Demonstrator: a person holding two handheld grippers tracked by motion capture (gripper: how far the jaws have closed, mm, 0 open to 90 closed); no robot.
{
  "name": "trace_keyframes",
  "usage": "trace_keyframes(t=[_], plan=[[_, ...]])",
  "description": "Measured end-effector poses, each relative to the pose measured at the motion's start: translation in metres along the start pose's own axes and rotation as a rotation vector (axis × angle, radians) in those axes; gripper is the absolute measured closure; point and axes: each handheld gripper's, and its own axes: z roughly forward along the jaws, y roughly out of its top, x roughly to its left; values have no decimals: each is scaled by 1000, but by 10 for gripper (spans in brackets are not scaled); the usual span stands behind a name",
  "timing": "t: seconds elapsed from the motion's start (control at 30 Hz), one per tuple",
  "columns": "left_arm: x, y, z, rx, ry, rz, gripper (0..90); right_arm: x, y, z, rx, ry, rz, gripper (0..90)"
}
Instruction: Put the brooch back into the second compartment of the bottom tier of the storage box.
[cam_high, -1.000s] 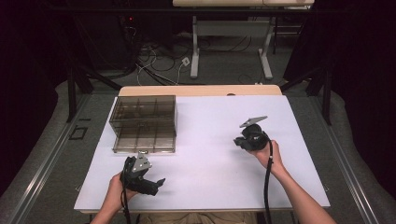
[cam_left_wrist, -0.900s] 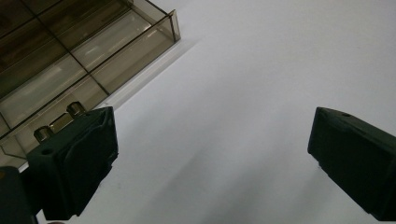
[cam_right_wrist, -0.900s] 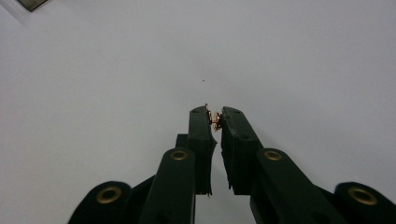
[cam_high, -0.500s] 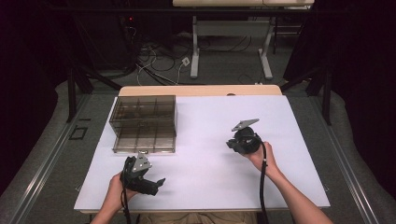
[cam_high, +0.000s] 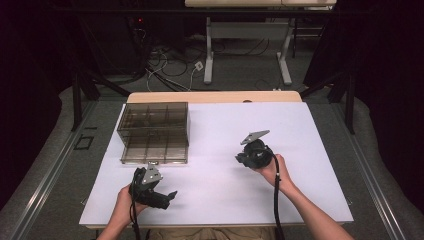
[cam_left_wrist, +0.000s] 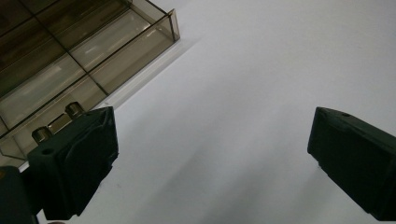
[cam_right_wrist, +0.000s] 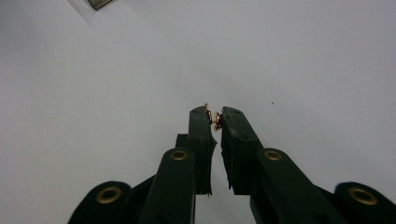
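Right gripper (cam_right_wrist: 215, 119): we pinch a small gold piece (cam_right_wrist: 216, 119) between closed jaws.
Left gripper (cam_left_wrist: 210, 154): we hold its jaws wide apart beside the box (cam_left_wrist: 70, 51).

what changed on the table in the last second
The right gripper slid left across the white table sheet toward the clear compartment box, jaws pinched on a tiny copper-coloured part throughout. The left gripper stayed put near the front edge, jaws open; the box did not move.

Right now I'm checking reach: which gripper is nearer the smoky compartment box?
Left. The left gripper sits just below the box; the right gripper is off to its right.
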Motion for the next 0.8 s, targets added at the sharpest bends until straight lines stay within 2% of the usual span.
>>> trace_keyframes(t=[0.5,0.8], plan=[[0,0,-1,0,3,3,20,15,4,7,-5,40,-34,824],[0,0,-1,-1,3,3,20,23,6,12,13,64,-48,824]])
